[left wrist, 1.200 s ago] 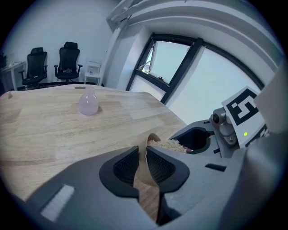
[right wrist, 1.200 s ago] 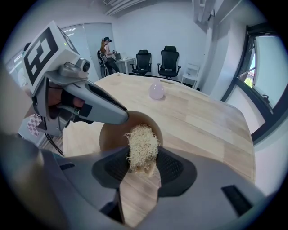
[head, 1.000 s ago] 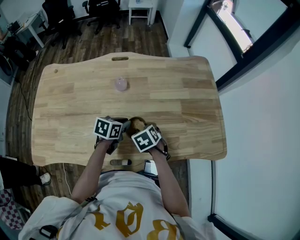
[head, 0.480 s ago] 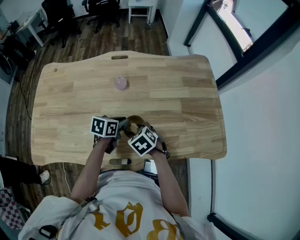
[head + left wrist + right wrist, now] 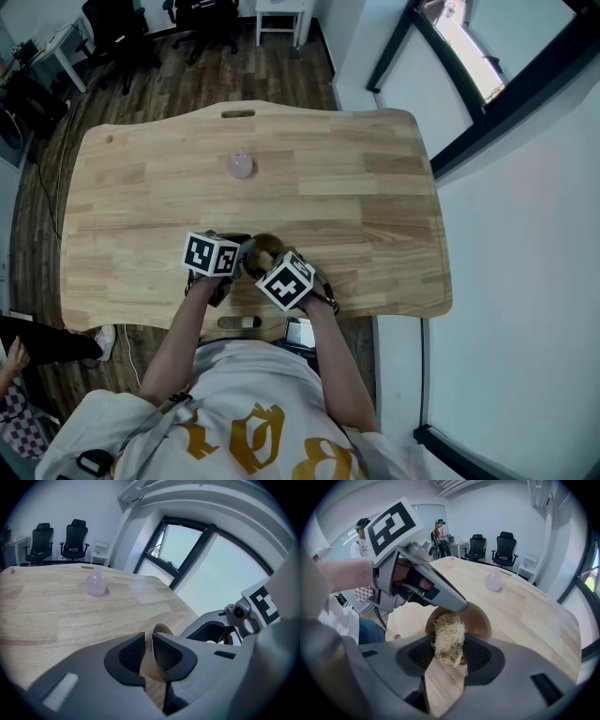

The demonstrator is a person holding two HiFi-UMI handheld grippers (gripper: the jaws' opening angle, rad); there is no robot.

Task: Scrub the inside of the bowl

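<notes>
While your left gripper (image 5: 148, 643) pinches the wall of the wooden bowl (image 5: 150, 667) between its closed fingers, one pad inside the rim and one outside, you hold the bowl tilted, its opening turned toward your right gripper (image 5: 449, 652). That right gripper is clamped on a pale, fibrous loofah scrubber (image 5: 449, 634). The scrubber's far end sticks out past the fingertips and reaches into the bowl's hollow just ahead of them. From the right fingers, the left gripper's tip lies across the rim just above and left of the scrubber. Well beyond both sets of fingers a small pale pink rounded vessel (image 5: 96, 584) stands on the wooden table (image 5: 42, 616). Black office chairs (image 5: 75, 538) stand past the table's far edge.
</notes>
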